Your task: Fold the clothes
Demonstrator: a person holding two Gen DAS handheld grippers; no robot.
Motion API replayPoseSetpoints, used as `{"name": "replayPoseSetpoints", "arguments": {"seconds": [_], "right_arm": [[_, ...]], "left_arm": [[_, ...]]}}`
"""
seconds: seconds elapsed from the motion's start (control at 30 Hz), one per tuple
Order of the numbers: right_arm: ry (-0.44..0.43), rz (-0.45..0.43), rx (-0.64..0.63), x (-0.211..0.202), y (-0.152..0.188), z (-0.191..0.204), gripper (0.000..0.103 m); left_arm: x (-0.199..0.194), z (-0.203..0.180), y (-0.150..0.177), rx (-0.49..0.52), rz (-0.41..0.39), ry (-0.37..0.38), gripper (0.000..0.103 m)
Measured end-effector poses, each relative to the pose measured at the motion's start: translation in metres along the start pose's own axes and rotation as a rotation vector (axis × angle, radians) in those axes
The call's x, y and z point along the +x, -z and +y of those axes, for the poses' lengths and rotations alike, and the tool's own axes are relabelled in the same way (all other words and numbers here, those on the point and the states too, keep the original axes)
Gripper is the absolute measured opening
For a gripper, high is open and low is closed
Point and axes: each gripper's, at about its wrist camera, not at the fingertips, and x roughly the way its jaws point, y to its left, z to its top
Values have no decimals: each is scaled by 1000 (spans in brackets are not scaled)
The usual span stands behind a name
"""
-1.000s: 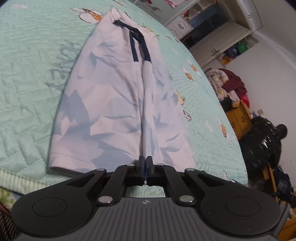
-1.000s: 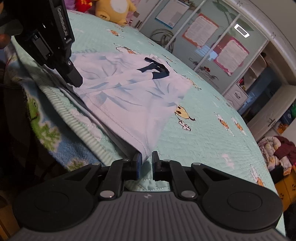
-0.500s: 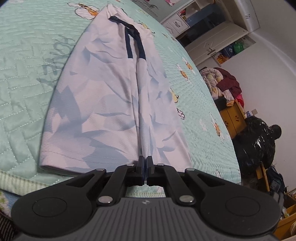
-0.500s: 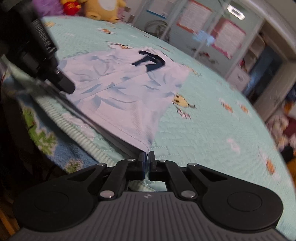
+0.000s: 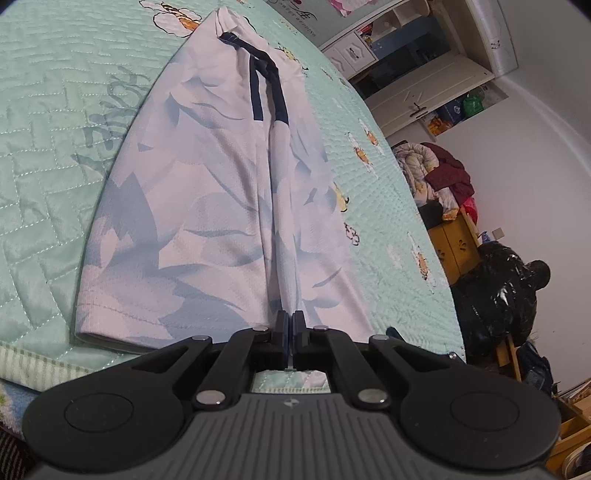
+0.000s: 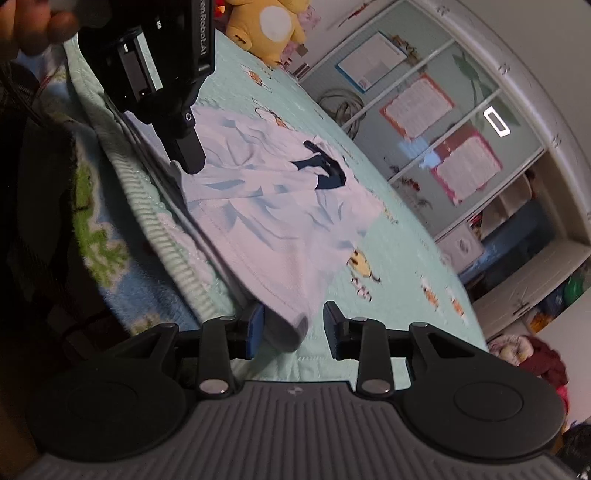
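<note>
A white shirt with pale blue leaf print and a navy collar (image 5: 207, 206) lies flat on the bed, hem toward me. My left gripper (image 5: 290, 325) is shut on a raised fold at the middle of the hem. It also shows in the right wrist view (image 6: 188, 155), pinching the hem. My right gripper (image 6: 293, 328) is open, its fingers either side of the shirt's near hem corner (image 6: 291, 321), which lies loose between them. The shirt spreads away from it (image 6: 280, 206).
The bed has a mint quilted cover (image 5: 44, 155) with small cartoon prints; its front edge is just below both grippers. A yellow plush toy (image 6: 269, 26) sits at the far end. Clothes pile (image 5: 439, 173), yellow cabinet and a black bag (image 5: 495, 288) stand right of the bed.
My right gripper was shut on the hem corner half a second ago and has now opened, letting the corner drop. My left gripper stays shut on the hem fold.
</note>
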Motion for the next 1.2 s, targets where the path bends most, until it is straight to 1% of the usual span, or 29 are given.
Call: {"name": "replayPoseSetpoints", "arguments": {"seconds": [0.07, 0.13, 0.17, 0.2, 0.23, 0.33, 0.4, 0.5, 0.6, 0.73, 0.8, 0.87, 0.9, 0.93, 0.97, 1.0, 1.03, 1.1, 1.17, 1.2], "right_arm": [[21, -17, -28, 2, -1, 1, 35], [35, -29, -58, 4, -1, 3, 30], [36, -25, -68, 5, -1, 3, 5], [38, -18, -75, 5, 0, 2, 1], [44, -14, -80, 4, 2, 1, 0], [60, -13, -101, -4, 9, -2, 0], [48, 1, -118, -4, 12, 3, 0], [33, 24, -136, -1, 17, 10, 0], [33, 18, -140, -1, 18, 13, 0], [10, 12, -137, -8, 20, 9, 1], [-7, 12, -120, -13, 22, 5, 8], [-28, 10, -88, -20, 23, -1, 25], [-40, 11, -63, -24, 24, -5, 28], [-54, 15, -31, -28, 24, -11, 31], [-71, 20, 2, -31, 24, -16, 31], [-90, 26, 36, -34, 24, -22, 31], [-117, 31, 77, -37, 23, -29, 31], [-210, 35, 194, -43, 21, -46, 30], [-309, 24, 359, -45, 19, -65, 26], [-330, 16, 421, -43, 18, -72, 25]], "left_arm": [[0, 0, -1, -7, 0, 7, 0], [-2, 0, -1, -6, 0, 11, 0], [-2, -1, -1, -2, 3, 10, 0], [-1, -2, 0, 5, 9, 8, 0], [0, -3, 1, 14, 16, 6, 0], [6, -6, 5, 48, 42, -13, 0], [10, -5, 7, 62, 52, -30, 0], [11, -1, 8, 48, 50, -32, 0], [10, 2, 7, 29, 51, -25, 0], [8, 6, 6, -12, 59, -3, 0], [3, 6, 5, -13, 50, -11, 2], [-3, 7, 4, -18, 36, -18, 5], [-7, 7, 3, -22, 25, -20, 7], [-12, 7, 2, -21, 12, -24, 11], [-18, 7, 2, -16, -4, -31, 17], [-24, 7, 1, -8, -23, -41, 21], [-30, 6, 1, 2, -41, -52, 28], [-40, 5, 0, 22, -74, -77, 30], [-46, 4, -2, 44, -100, -109, 30], [-46, 3, -2, 54, -107, -123, 30]]}}
